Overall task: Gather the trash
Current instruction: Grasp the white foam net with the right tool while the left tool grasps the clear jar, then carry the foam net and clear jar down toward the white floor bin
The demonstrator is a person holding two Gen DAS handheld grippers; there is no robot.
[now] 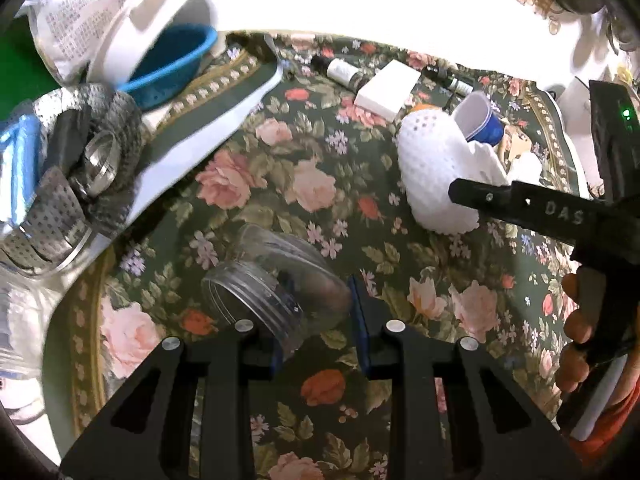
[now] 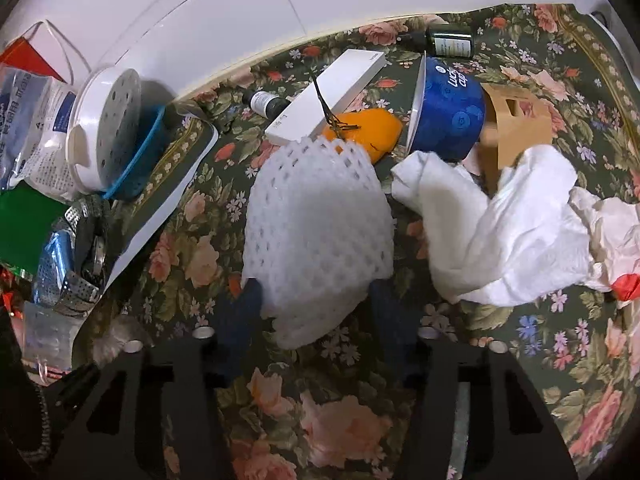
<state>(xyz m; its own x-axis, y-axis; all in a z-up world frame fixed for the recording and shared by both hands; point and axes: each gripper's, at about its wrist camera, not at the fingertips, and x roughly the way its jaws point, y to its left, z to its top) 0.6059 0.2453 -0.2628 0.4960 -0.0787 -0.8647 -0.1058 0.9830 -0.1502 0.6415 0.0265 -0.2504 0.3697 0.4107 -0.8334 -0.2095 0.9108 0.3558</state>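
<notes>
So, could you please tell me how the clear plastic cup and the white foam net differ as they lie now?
The clear plastic cup is see-through and rigid, while the white foam net is opaque, soft mesh. The cup lies on its side between the left gripper fingers; the net sits between the right gripper fingers. The net partly covers an orange peel; the cup covers nothing. Both rest on the floral tablecloth.

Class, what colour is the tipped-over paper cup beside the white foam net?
The paper cup is blue with white lettering, clearest in the right wrist view.
</notes>
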